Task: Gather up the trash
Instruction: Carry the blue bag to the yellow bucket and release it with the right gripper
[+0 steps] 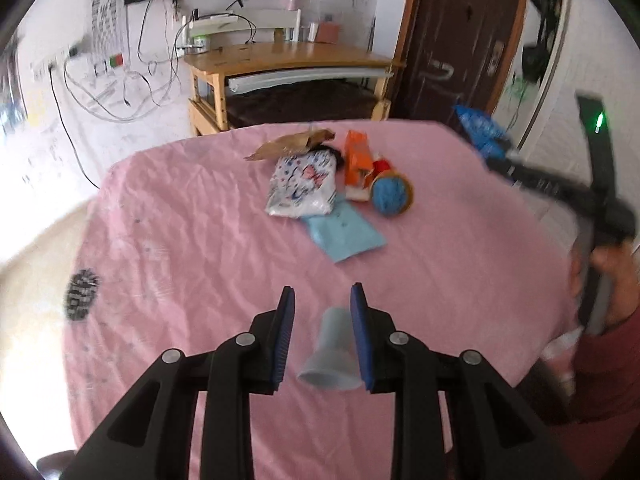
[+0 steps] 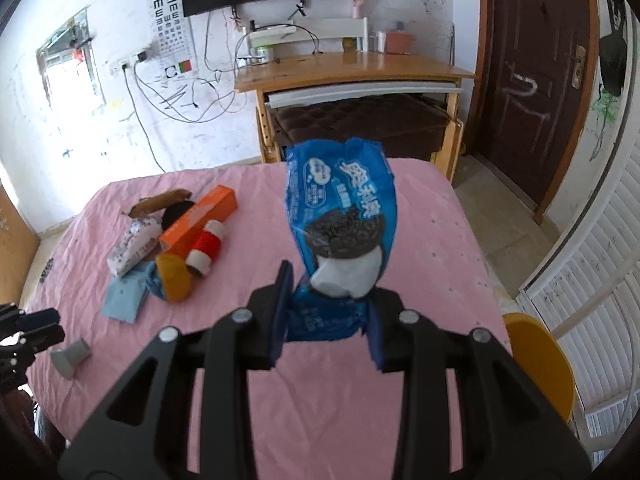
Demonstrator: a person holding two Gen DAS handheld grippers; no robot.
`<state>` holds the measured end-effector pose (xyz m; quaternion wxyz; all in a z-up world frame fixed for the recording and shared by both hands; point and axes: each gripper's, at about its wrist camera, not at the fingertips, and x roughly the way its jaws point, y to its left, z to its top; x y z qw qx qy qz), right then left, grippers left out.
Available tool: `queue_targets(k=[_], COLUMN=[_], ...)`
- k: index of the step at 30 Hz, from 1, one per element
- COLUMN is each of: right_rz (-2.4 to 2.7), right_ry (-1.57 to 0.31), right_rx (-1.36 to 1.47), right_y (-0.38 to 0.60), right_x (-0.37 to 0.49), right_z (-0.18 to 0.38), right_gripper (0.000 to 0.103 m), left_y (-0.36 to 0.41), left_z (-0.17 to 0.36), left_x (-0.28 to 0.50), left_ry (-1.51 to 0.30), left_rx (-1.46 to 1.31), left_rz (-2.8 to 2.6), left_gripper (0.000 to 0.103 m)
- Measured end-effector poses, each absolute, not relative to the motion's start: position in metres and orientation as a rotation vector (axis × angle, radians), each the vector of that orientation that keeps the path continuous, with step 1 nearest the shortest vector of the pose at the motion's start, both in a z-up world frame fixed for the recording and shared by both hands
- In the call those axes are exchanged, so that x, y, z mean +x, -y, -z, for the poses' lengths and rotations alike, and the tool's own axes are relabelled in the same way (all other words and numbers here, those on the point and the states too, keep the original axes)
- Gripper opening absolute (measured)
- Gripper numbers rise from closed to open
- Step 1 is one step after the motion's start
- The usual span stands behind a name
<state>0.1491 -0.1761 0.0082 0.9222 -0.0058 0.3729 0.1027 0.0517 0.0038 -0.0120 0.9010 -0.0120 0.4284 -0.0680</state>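
Right gripper point(image 2: 326, 312): clenched on a blue cookie wrapper point(image 2: 340, 216), held up above the pink table point(image 2: 440, 240); wrapper's lower end hidden between the pads.
Left gripper point(image 1: 322, 320): released, pads apart over a grey cup point(image 1: 330, 352) lying on its side; contact hard to judge.
Pile point(image 1: 320, 184): orange box, patterned bag, blue paper, partly overlapping at the table's far side.
Person: only a hand point(image 1: 616, 280) and a red sleeve, blurred, cut off.

Bare pink tablecloth point(image 1: 192, 240) beside litter pile point(image 1: 320, 176)
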Motion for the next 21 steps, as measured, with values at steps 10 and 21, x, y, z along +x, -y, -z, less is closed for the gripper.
queue_targets(k=[10,21], right_rz=[-0.200,-0.141], right_ry=[-0.725,-0.693], right_rx=[0.007,0.001], right_y=[0.191,0.210], right_x=[0.127,0.110], right_z=[-0.018,-0.020], right_gripper=[0.031,0.031], left_y=[0.010,0.011], left_z=[0.037,0.039], left_x=[0.041,0.030], left_ry=[-0.971,-0.916], left_rx=[0.037,0.047], left_rz=[0.185,0.148], left_gripper=[0.047,0.029])
